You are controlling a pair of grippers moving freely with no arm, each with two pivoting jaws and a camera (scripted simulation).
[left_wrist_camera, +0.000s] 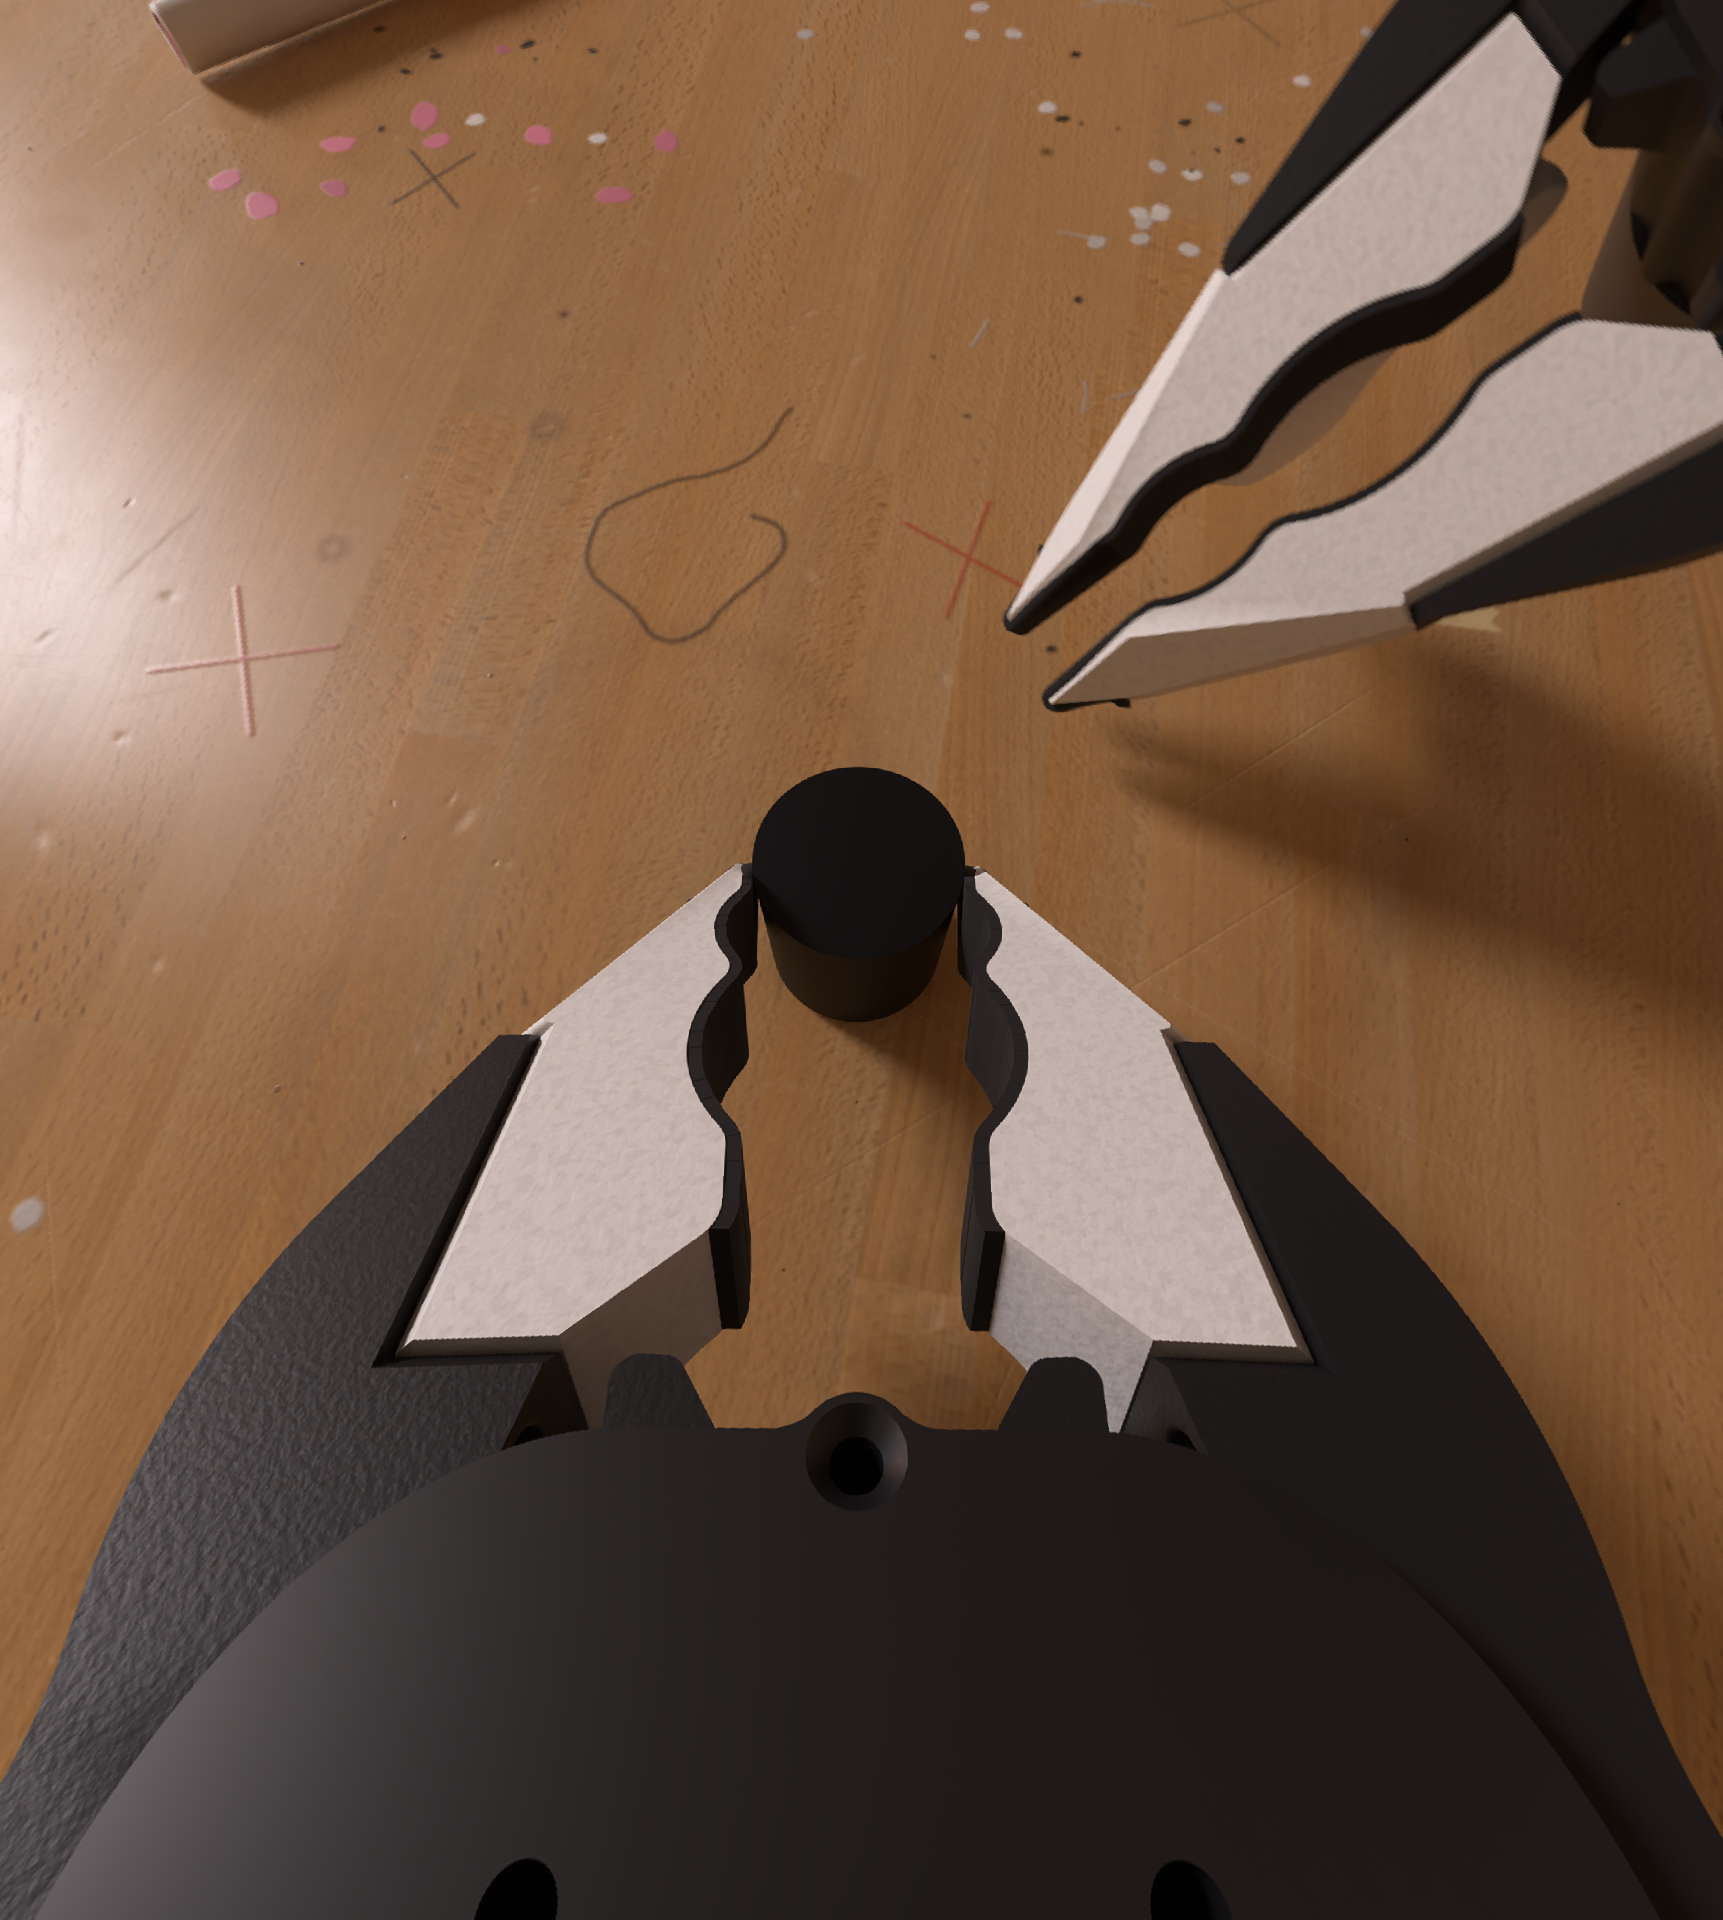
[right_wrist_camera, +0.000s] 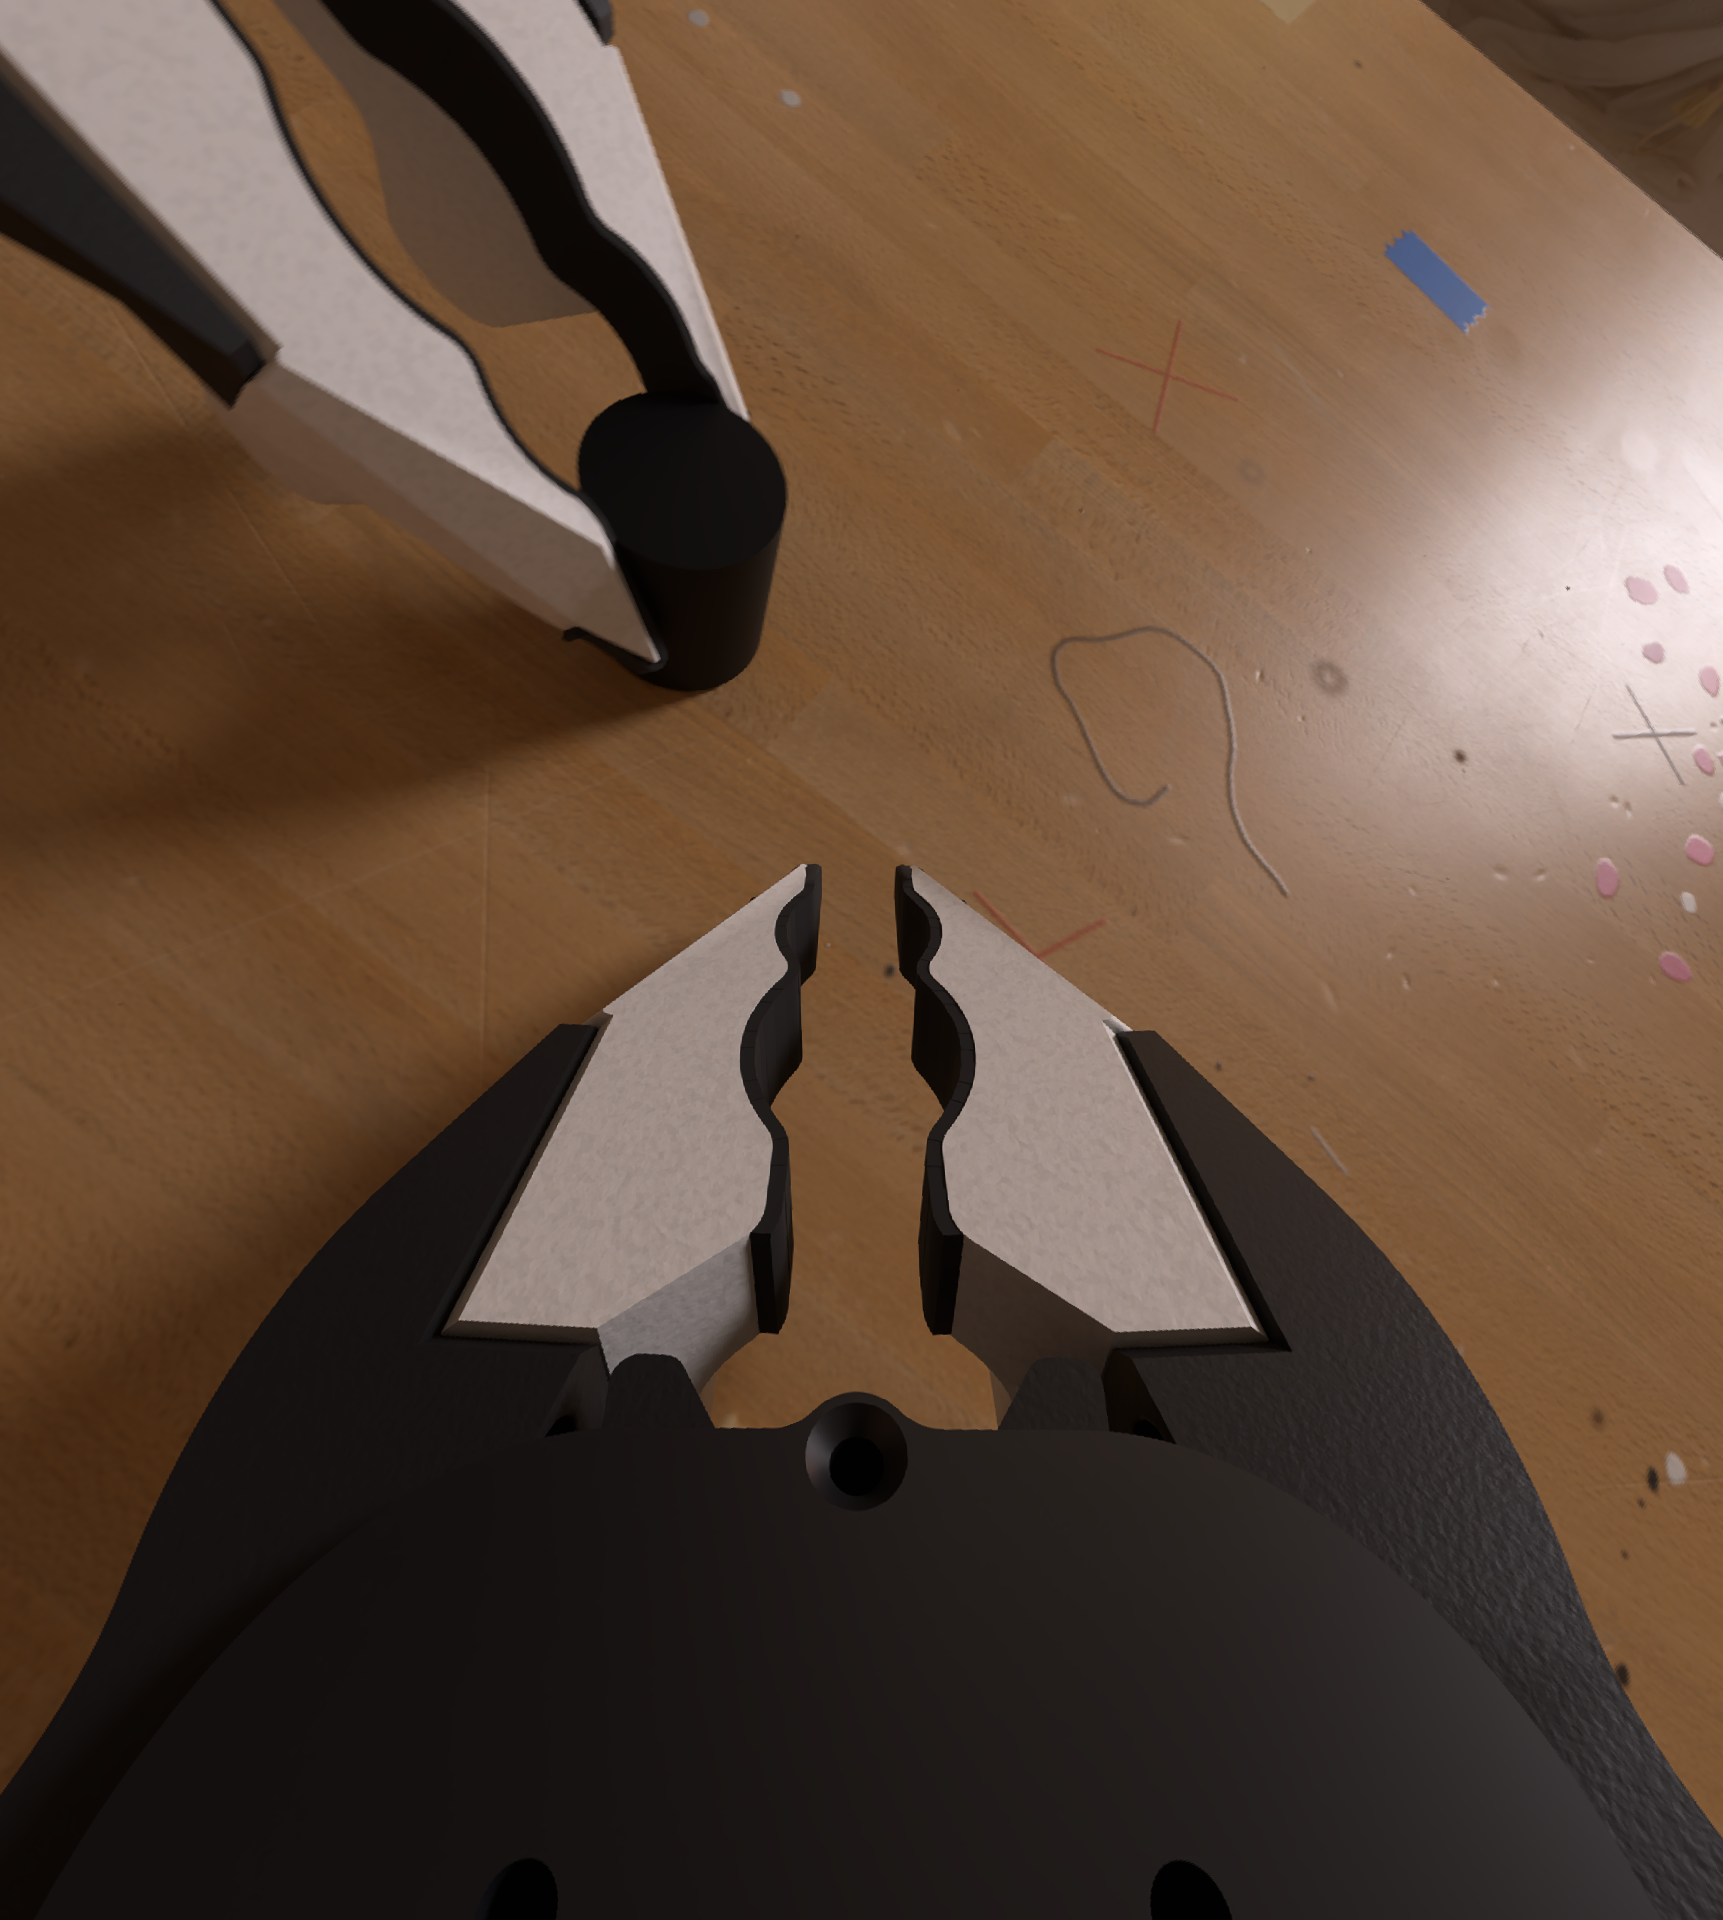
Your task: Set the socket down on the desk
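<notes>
The socket (left_wrist_camera: 857,894) is a short black cylinder standing upright. My left gripper (left_wrist_camera: 859,875) is shut on it, with both fingertips pressed against its sides near the top. In the right wrist view the socket (right_wrist_camera: 680,499) is low over the wooden desk (right_wrist_camera: 940,260), and its base looks to be at or touching the surface. The left gripper (right_wrist_camera: 675,530) reaches in from the upper left. My right gripper (right_wrist_camera: 857,883) is empty, its jaws a narrow gap apart, a short way from the socket. It also shows in the left wrist view (left_wrist_camera: 1036,663), at the right, tips close to the desk.
A pale tube-like object (left_wrist_camera: 254,31) lies at the far edge of the desk. A strip of blue tape (right_wrist_camera: 1437,281) is stuck to the wood. Pen crosses, a drawn loop (left_wrist_camera: 680,540) and paint specks mark the surface. The desk's edge (right_wrist_camera: 1667,208) runs along the upper right.
</notes>
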